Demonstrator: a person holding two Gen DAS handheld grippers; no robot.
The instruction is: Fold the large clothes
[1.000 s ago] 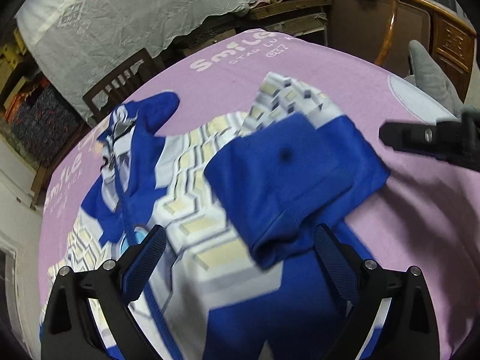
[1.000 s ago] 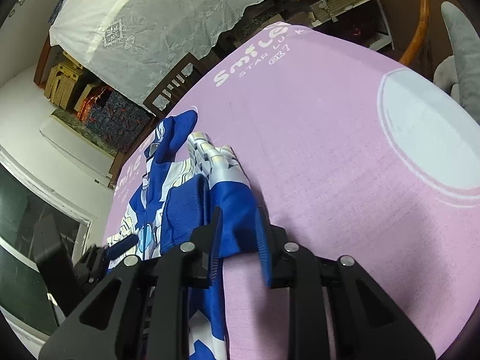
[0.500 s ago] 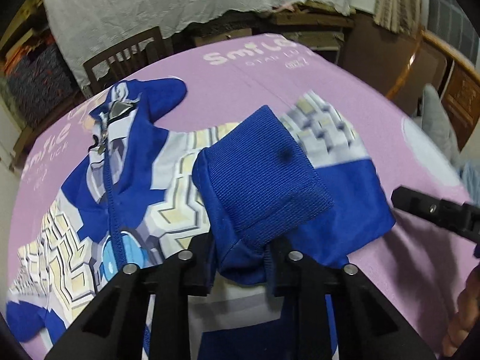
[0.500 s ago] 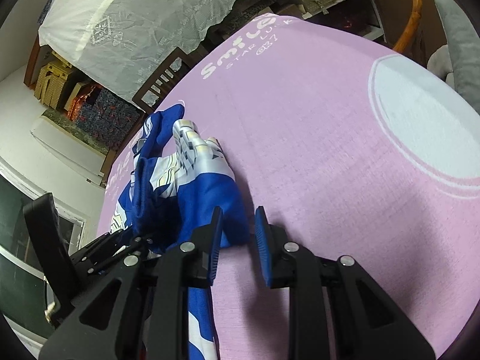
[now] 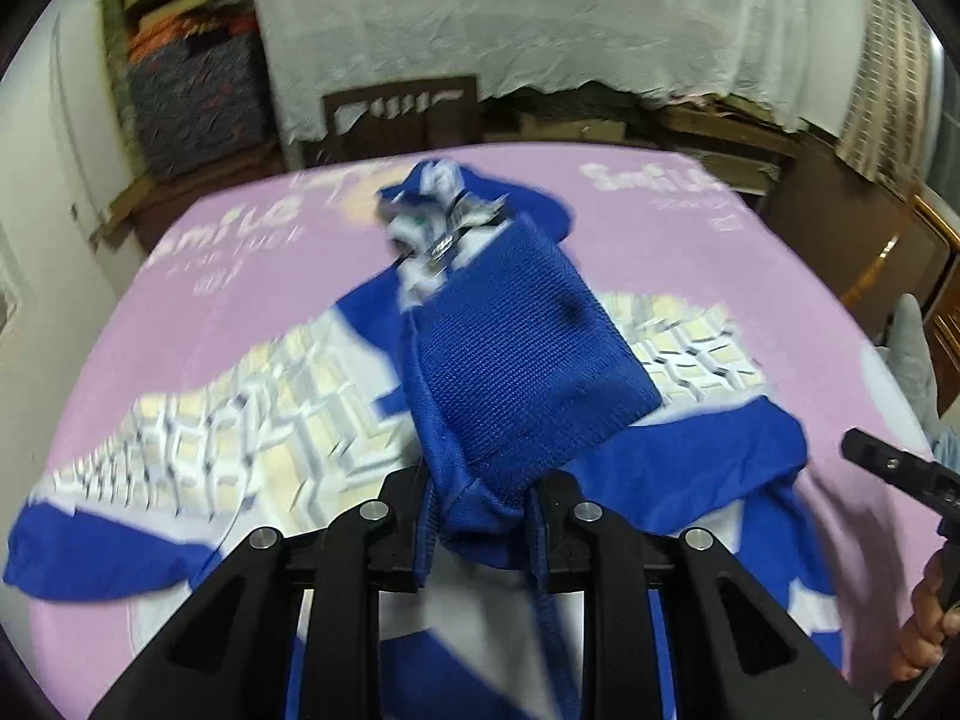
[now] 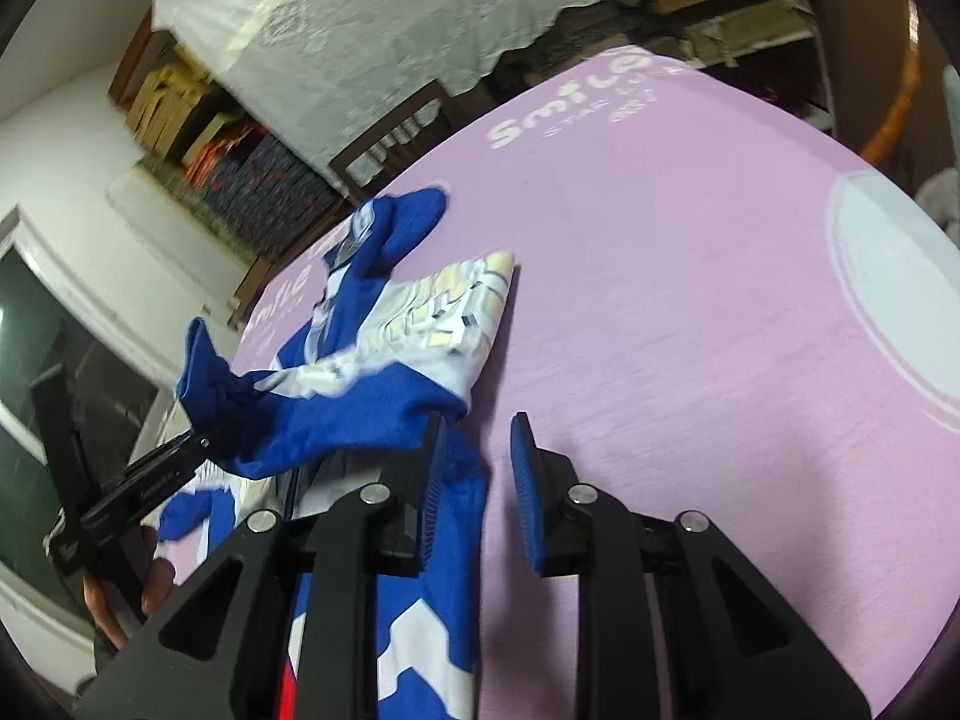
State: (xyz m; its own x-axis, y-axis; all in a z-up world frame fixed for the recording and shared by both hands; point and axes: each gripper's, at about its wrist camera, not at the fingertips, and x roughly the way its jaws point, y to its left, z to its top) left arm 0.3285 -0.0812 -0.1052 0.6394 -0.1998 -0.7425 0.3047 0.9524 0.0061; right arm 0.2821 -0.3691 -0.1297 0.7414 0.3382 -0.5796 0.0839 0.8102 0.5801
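Note:
A blue, white and cream jacket (image 5: 252,420) lies spread on the pink table cover (image 5: 690,252). My left gripper (image 5: 480,516) is shut on the blue ribbed cuff (image 5: 516,360) of one sleeve and holds it lifted over the jacket's body. In the right wrist view the left gripper (image 6: 198,444) shows with the cuff (image 6: 210,384) raised at the left. My right gripper (image 6: 474,480) is open, jaws a little apart, empty, beside the jacket's right edge (image 6: 462,324); its tip shows in the left wrist view (image 5: 888,468).
A wooden chair (image 5: 402,114) stands behind the table's far edge. Lace-covered furniture (image 5: 540,18) and stacked boxes (image 5: 186,78) fill the background. A wooden cabinet (image 5: 900,252) and a grey plush item (image 5: 918,354) are at the right. A white circle (image 6: 900,276) is printed on the cover.
The left gripper closed on the sleeve cuff and lifted it up and leftward over the jacket. The right gripper let go of the jacket's edge and opened slightly.

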